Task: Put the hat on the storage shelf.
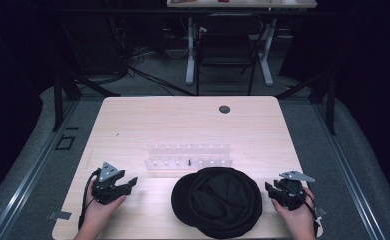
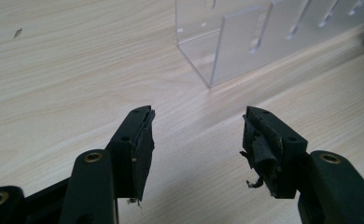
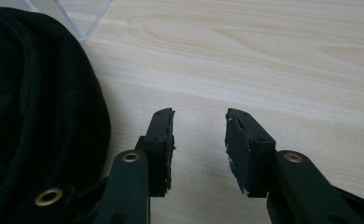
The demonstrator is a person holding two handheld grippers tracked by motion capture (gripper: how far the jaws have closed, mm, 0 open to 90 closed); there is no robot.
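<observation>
A recording lab or studio is indicated: a pale wood-grain surface [image 1: 133, 125] is ringed by black curtains and black metal stand legs [image 1: 60, 95] on grey carpet, with loose cables [image 1: 133, 67], a black chair [image 1: 226, 50] and a white-legged desk [image 1: 243, 5] seen behind.

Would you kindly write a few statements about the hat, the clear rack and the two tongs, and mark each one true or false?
1. The black hat lies between the left tongs and the right tongs. True.
2. The left tongs grip the hat's edge. False: they are open over bare table, holding nothing.
3. The clear acrylic rack sits beyond the hat, farther from the person. True.
4. The right tongs are shut. False: in the right gripper view the jaws stand apart with wood showing between them.
5. The hat rests on top of the rack. False: it lies on the table in front of it.
</observation>
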